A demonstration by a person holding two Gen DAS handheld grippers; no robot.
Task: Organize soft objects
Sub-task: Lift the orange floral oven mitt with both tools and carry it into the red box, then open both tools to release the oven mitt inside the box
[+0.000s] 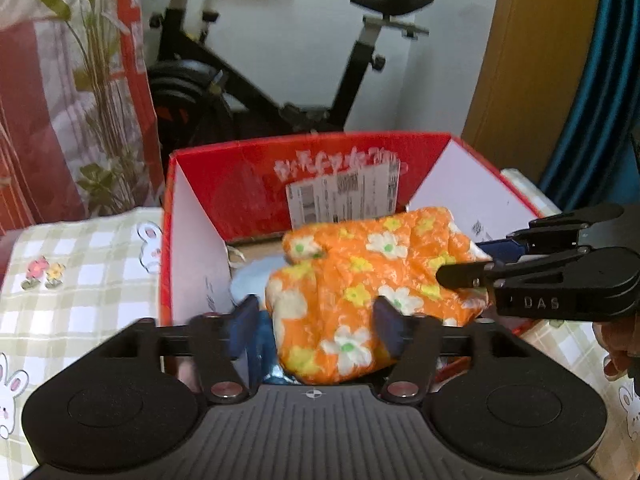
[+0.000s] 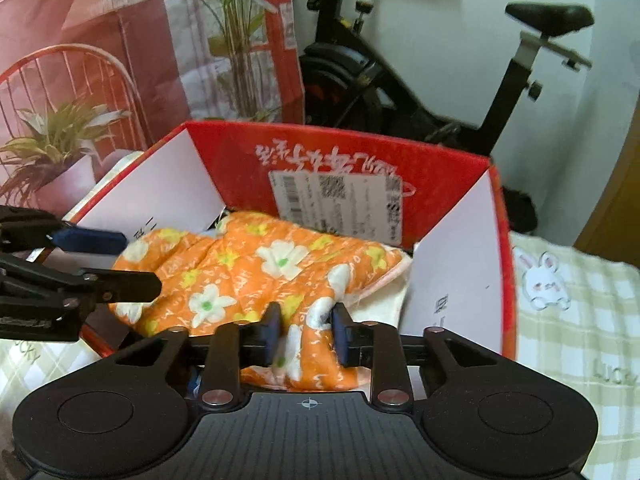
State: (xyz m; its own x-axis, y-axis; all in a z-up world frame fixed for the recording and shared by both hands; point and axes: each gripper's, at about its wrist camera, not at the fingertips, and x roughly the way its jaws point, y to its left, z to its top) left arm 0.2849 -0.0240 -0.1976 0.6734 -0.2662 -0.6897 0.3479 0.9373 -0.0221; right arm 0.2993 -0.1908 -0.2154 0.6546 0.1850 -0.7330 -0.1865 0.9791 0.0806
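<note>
Now that the orange floral cloth (image 1: 352,292) lies inside the red box (image 1: 304,152), finish the release cleanly: your left gripper (image 1: 316,330) has its jaws spread wide with the cloth's near edge between them and neither pad pressing, so draw it straight back and up without hooking the fabric. Your right gripper (image 2: 306,330) stands only partly open, a fold of the cloth sitting between its blue pads (image 2: 341,332); they look clear of the fabric, though motion blur makes that hard to be sure of, so widen them a little more before you lift, or you may drag the cloth out again. Keep both tools away from the box's white side flaps (image 2: 456,264), which look light enough to tip. The cloth itself is quilted and puffy, orange with white and yellow flowers, loosely folded and crumpled, resting on pale and blue soft items in the box, its corner riding up toward the shipping label (image 2: 340,204).
</note>
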